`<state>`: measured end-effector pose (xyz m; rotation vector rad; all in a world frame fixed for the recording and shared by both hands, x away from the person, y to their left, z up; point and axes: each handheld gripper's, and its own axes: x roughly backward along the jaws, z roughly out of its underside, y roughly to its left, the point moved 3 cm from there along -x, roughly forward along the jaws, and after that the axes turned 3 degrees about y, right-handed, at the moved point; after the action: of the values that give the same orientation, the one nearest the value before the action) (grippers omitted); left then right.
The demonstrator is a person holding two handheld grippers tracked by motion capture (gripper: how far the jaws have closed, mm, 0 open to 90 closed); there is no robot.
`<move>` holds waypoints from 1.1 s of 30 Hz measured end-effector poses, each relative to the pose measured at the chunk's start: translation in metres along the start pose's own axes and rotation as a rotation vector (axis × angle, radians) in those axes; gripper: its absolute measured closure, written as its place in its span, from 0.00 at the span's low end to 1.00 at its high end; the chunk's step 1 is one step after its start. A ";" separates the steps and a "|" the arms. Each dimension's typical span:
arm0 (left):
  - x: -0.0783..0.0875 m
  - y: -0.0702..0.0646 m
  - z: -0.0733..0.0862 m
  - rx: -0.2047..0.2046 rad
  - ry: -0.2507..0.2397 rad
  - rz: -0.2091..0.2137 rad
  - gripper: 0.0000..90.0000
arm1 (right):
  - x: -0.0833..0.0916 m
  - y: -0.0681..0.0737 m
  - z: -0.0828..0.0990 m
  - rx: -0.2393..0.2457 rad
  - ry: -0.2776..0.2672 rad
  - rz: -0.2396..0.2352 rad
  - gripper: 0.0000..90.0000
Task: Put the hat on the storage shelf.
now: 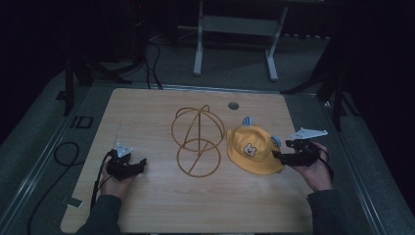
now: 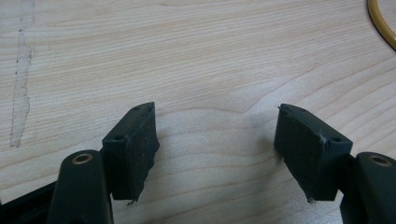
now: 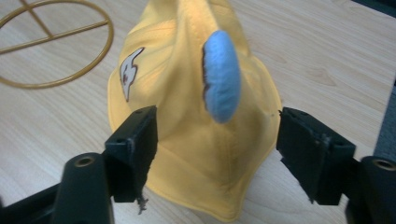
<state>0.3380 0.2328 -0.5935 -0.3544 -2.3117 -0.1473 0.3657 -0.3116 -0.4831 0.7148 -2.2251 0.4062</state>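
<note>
A dim room surrounds the wooden table [image 1: 147, 205]. The yellow hat [image 1: 252, 152] lies at 3 o'clock of the wire stand [image 1: 198, 142]. The right gripper [image 3: 217, 154] straddles its brim, jaws released; the left gripper [image 2: 215, 154] is likewise released. Pinching only loose brim fabric could let it slip.

Right gripper [image 1: 277, 155] touches the yellow hat [image 1: 252, 151] (wire stand [image 1: 197, 141] beside).
</note>
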 end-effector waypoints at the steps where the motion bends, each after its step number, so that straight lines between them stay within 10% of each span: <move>1: 0.000 0.000 0.000 -0.001 0.000 0.000 0.33 | 0.000 0.001 -0.001 -0.004 0.003 -0.006 0.25; 17: 0.000 0.000 0.000 -0.006 0.004 0.002 0.33 | -0.002 0.004 -0.025 0.091 0.076 -0.109 0.16; 33: 0.000 -0.001 0.000 -0.005 0.002 0.004 0.32 | -0.004 -0.004 -0.056 0.196 0.202 -0.107 0.41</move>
<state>0.3377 0.2324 -0.5935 -0.3605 -2.3088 -0.1513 0.4019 -0.2862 -0.4484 0.8522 -1.9662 0.6212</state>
